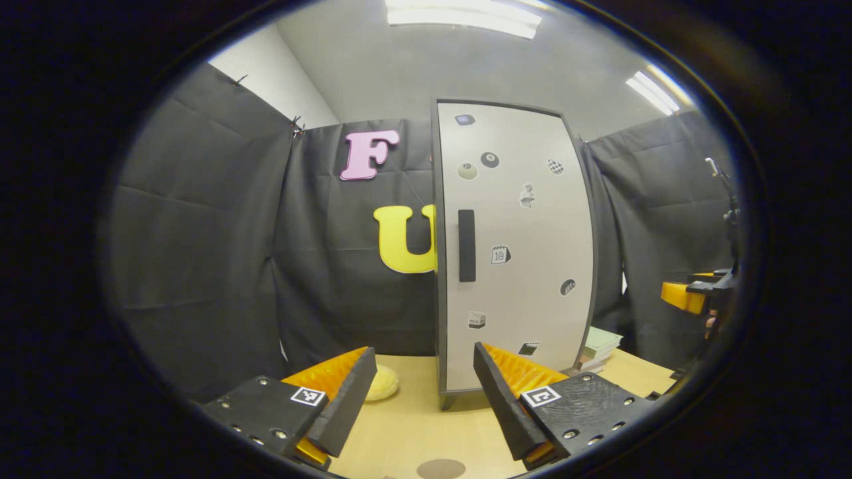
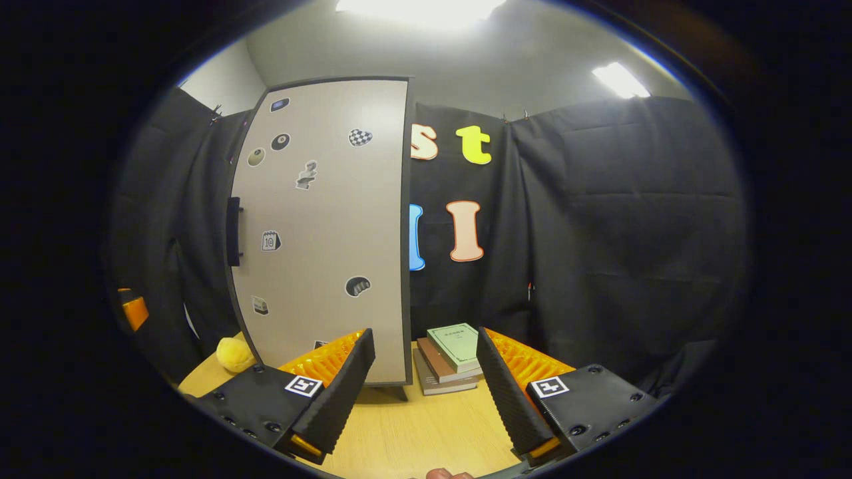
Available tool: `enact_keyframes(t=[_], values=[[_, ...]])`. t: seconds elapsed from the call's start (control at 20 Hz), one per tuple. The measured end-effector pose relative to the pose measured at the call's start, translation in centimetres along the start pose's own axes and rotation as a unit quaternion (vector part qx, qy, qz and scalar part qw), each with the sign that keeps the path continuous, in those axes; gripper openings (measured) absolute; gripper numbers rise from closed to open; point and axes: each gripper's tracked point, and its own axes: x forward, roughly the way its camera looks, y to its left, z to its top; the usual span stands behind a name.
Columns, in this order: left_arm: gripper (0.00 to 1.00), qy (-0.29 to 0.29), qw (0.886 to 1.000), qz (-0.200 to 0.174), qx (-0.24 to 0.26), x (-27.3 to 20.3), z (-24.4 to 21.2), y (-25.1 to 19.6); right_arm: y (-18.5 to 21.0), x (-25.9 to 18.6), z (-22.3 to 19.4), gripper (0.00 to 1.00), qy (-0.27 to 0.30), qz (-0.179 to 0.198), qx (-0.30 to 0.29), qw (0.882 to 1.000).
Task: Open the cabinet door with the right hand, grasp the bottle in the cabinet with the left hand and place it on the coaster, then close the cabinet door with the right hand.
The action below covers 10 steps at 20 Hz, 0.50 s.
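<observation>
One tall cabinet (image 2: pixel 319 233) stands shut on the table (image 2: pixel 413 432). Its single vertical door handle (image 2: pixel 233 231) lies at ten o'clock from the right gripper (image 2: pixel 426 392), which looks nearer. Both it and the left gripper (image 1: pixel 421 392) gape, holding nothing. One book stack (image 2: pixel 449 359), one yellow ball (image 2: pixel 234 354), one coaster (image 1: pixel 440 468). The bottle is presumably inside.

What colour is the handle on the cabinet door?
Black, a vertical bar handle on the pale grey cabinet door; clearest in the left gripper view.
</observation>
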Motion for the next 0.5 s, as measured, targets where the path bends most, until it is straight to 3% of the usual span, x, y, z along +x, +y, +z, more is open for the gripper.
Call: enact_keyframes(t=[0.5], values=[[0.91,0.008,1.0,0.019,-0.007,0.7,-1.3,2.0,3.7,1.1,2.0,0.98,-0.011,0.043,-0.005,0.999]])
